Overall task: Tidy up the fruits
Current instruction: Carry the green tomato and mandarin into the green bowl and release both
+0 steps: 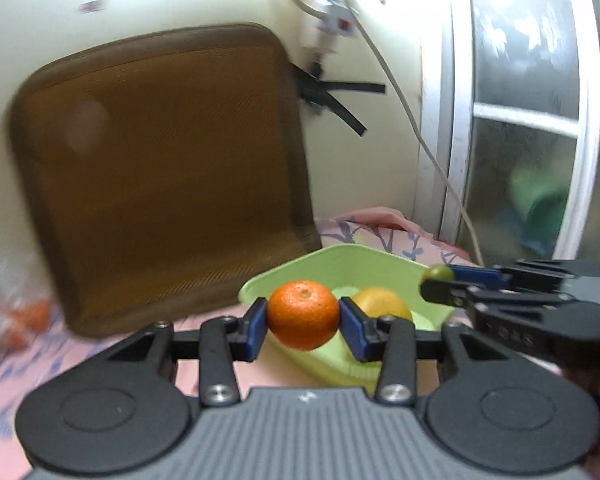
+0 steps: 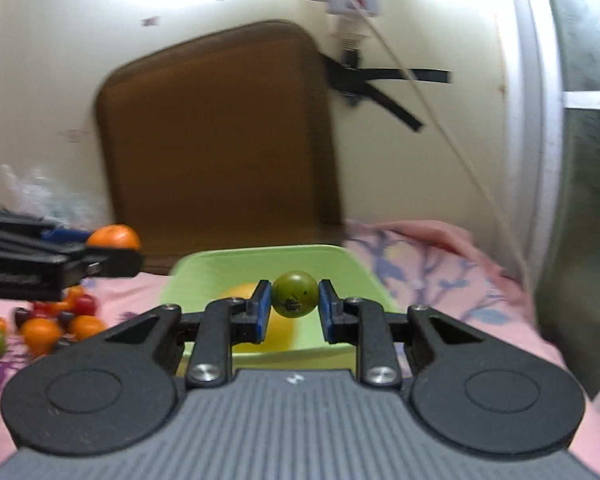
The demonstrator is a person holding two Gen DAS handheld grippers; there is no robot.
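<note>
Two tongs, each loaded. Left gripper [image 1: 303,322] pinches an orange mandarin [image 1: 303,314] between its blue pads, just ahead of and above the near rim of the green tray [image 1: 340,258]. Right gripper [image 2: 294,310] pinches a small green fruit [image 2: 294,294] over the same tray, with a yellow fruit [image 2: 278,328] lying below. Loose fruits [image 2: 44,326] lie left of the right gripper. No legible writing found.

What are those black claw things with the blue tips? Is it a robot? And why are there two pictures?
No robot: a person holds one pair of tongs in each hand, with a camera on each, so two pictures. The left tongs grip an orange. The right tongs grip a small green fruit. Both hang near a green tub with a yellow fruit inside. It sits on a pink flowery cloth, where more small fruits lie in a pile.
</note>
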